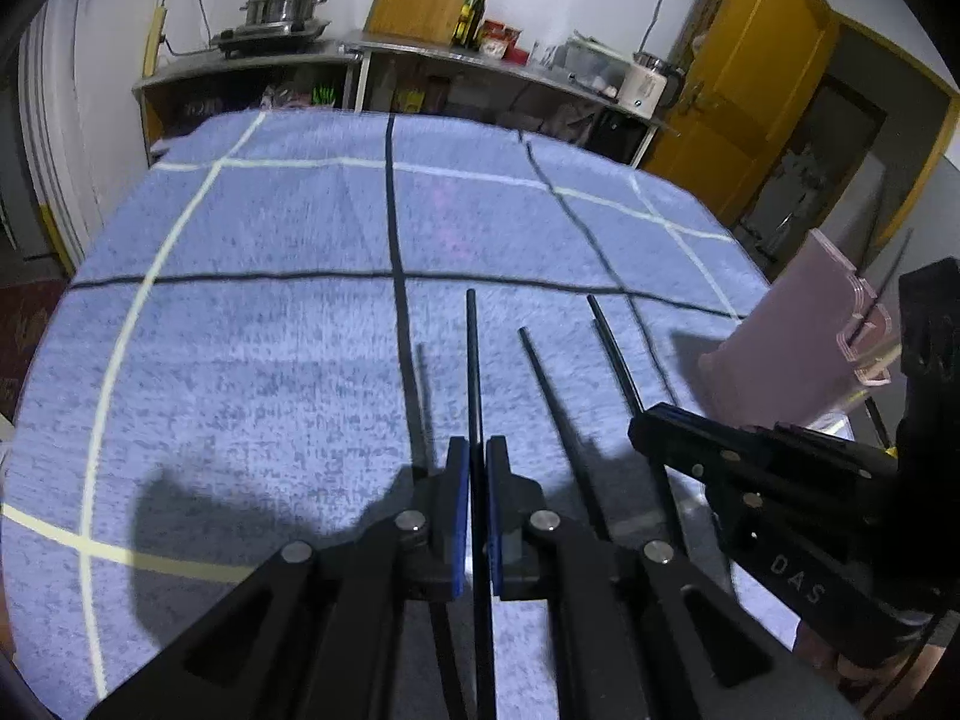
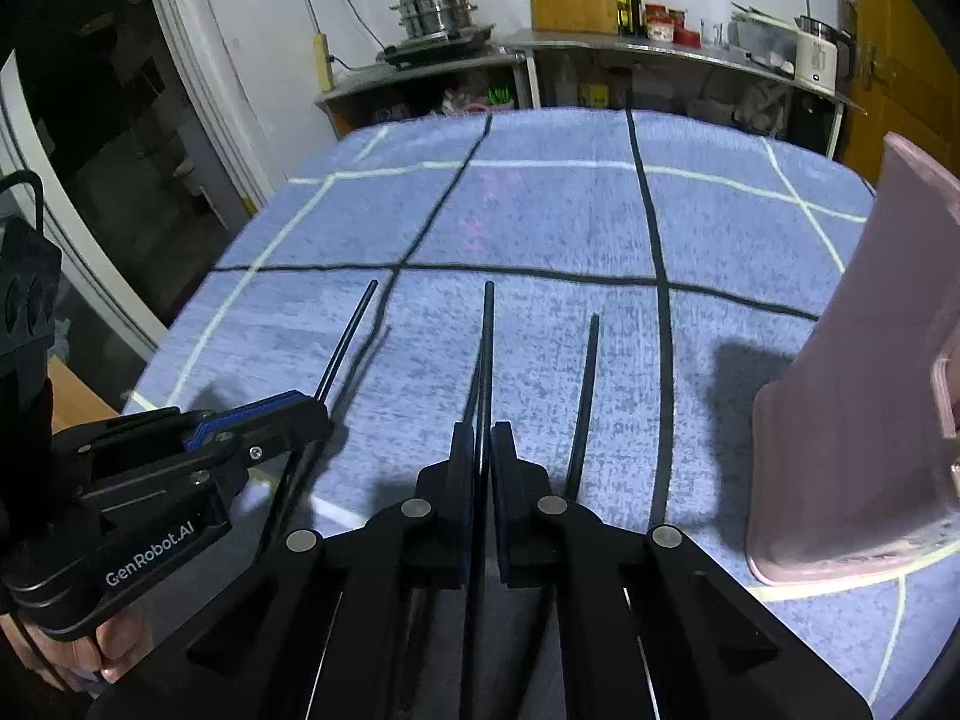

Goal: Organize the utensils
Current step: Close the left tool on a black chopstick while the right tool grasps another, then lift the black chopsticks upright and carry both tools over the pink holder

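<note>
— Chopsticks: where are they?
— One black chopstick [image 1: 472, 360] is pinched in the left gripper [image 1: 478, 480], another chopstick [image 2: 487, 348] in the right gripper [image 2: 483, 468]; a third chopstick [image 2: 585, 396] lies on the blue towel [image 2: 600, 210] just right of it.
— Jaws?
— Both pressed together on their sticks (blue pads touching).
— Anything else?
— A pink holder [image 2: 852, 390] stands further right on the towel.

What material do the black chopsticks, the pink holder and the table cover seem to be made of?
Chopsticks: probably plastic or lacquered wood; thin, uniformly black, slightly glossy.
Pink holder: likely moulded plastic; smooth matte walls, rounded corners.
Table cover: woven, towel-like fabric; fuzzy blue surface with white and black lines.
</note>
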`<state>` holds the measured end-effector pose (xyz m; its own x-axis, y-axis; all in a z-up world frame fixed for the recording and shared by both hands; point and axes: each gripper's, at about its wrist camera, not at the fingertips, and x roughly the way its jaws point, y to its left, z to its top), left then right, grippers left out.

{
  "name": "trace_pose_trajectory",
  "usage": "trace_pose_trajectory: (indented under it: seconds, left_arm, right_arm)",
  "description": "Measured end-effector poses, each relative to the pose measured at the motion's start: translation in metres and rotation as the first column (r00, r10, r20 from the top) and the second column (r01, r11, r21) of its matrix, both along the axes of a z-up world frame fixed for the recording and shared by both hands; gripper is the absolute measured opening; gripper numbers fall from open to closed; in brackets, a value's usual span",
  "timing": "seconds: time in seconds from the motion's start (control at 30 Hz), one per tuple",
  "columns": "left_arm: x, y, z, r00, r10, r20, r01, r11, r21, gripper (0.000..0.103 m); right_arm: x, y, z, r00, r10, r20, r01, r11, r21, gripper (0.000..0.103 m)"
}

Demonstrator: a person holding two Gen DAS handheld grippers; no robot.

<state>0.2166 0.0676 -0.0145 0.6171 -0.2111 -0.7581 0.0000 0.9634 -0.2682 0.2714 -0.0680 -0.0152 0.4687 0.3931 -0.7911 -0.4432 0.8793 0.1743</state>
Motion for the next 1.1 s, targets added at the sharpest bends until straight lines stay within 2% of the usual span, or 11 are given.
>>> trace_pose_trajectory:
  seconds: [0.6,1.1]
  left_arm:
    - [-0.058,-0.007,0.089,0.985,-0.053,0.163,0.054,0.999,0.001,0.005]
    - [-0.079,-0.029,0.130,0.965,-0.110,0.239,0.108,0.994,0.020,0.005]
  right_arm:
    - [-0.057,-0.044,0.095,0.986,-0.026,0.165,0.009,0.994,0.107,0.005]
    - [-0.086,-0.079,0.133,0.969,-0.074,0.236,0.035,0.985,0.167,0.005]
